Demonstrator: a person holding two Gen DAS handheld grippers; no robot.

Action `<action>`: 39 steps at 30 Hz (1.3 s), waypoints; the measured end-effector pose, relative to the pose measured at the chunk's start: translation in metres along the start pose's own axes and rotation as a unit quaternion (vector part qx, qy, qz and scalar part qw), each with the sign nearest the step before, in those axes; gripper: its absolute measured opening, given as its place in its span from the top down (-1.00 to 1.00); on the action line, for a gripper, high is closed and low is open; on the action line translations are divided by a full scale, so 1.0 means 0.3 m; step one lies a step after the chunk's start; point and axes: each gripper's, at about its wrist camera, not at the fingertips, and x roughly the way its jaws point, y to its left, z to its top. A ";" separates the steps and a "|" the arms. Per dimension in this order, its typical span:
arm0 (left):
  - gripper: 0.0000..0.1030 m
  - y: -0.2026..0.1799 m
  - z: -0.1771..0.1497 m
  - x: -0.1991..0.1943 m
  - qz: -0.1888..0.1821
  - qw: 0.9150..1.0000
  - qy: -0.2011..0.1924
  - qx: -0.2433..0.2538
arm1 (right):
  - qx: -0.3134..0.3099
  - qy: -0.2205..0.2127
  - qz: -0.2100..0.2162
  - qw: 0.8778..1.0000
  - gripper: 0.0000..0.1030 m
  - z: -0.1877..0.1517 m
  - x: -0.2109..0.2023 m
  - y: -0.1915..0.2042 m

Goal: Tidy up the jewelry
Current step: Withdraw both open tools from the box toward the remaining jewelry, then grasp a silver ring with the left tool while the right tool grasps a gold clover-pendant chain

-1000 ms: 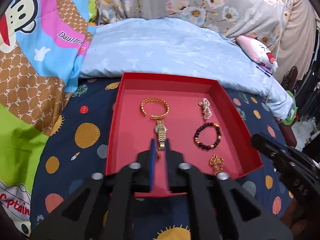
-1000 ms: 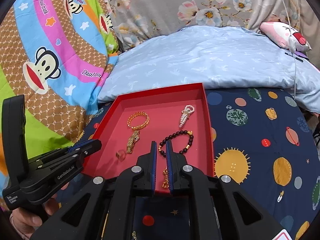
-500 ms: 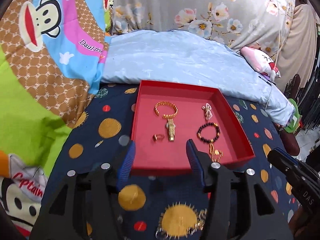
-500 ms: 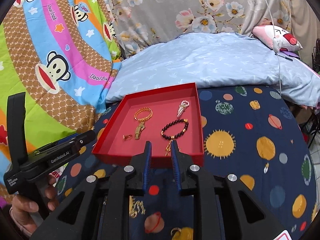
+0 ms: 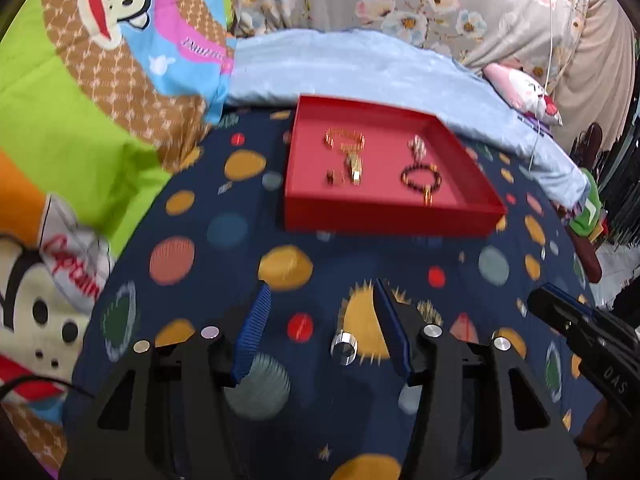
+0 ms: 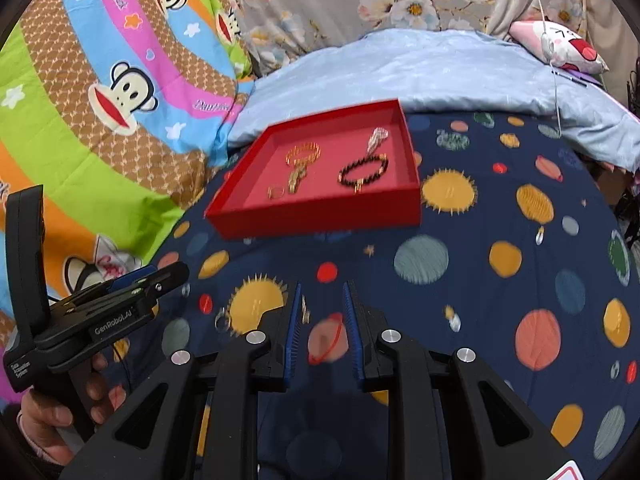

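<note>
Since a sec ago we've pulled both grippers back off the red tray point(image 5: 384, 216), jaws parting en route; nothing between them. Left gripper point(image 5: 320, 336) gapes wide w/ a silver ring point(image 5: 343, 349) just inside, untouched. Right gripper point(image 6: 322, 328) is slightly apart over a small gold piece point(image 6: 305, 309). Bracelets, beads etc. lie in tray. Risk: soft planet-print cover point(image 6: 480, 280) lets pads snag cloth or flick the ring away.
</note>
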 end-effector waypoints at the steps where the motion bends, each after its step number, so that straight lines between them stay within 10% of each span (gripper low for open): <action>1: 0.00 0.003 -0.017 0.002 0.001 1.000 0.005 0.001 | 0.000 0.006 0.001 1.000 0.59 -0.015 0.004 0.002; 21: -0.08 -0.054 -0.124 0.099 0.023 0.999 0.031 0.031 | -0.004 0.043 0.010 0.999 0.59 -0.080 0.076 0.038; 31: 0.63 -0.101 -0.132 0.150 0.040 0.997 0.026 0.062 | 0.003 0.043 0.007 0.999 0.59 -0.061 0.092 0.009; 39: 0.63 -0.048 -0.111 0.126 0.009 0.999 0.035 0.031 | -0.001 0.049 0.015 0.999 0.59 -0.050 0.125 0.021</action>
